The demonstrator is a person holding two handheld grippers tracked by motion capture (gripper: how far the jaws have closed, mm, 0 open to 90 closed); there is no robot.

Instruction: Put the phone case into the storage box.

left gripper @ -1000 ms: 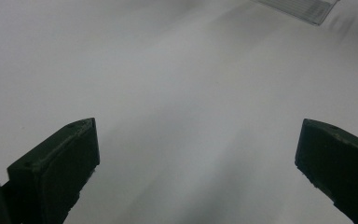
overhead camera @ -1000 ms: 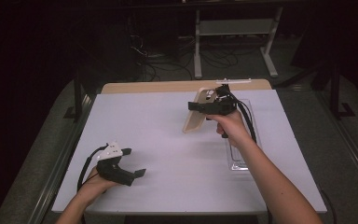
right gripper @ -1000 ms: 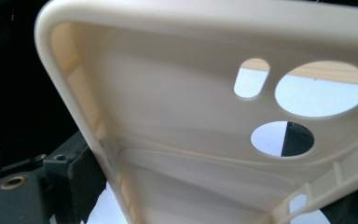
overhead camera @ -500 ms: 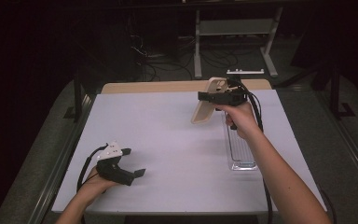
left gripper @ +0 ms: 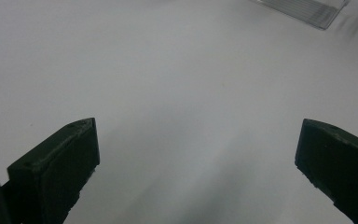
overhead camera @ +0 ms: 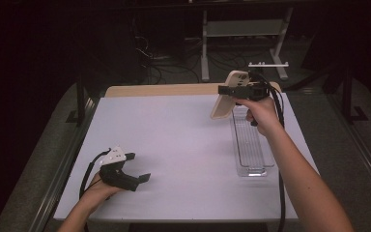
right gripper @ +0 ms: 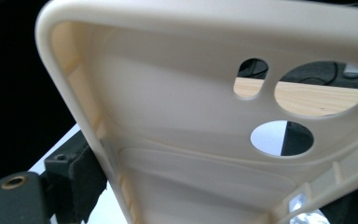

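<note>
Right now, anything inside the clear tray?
The clear tray looks empty along its ribbed bottom in the high view. Its far end is hidden behind the right hand and the cream phone case held up in the right gripper.

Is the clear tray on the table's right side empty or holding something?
Empty, as far as shown: the clear tray has nothing inside it in the high view, while the right tool holds the beige phone case above the table.

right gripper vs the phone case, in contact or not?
Touching. In the right gripper view, a black jaw presses against the left edge of the cream phone case; in the high view, the right gripper holds the case in the air, above the table.
</note>
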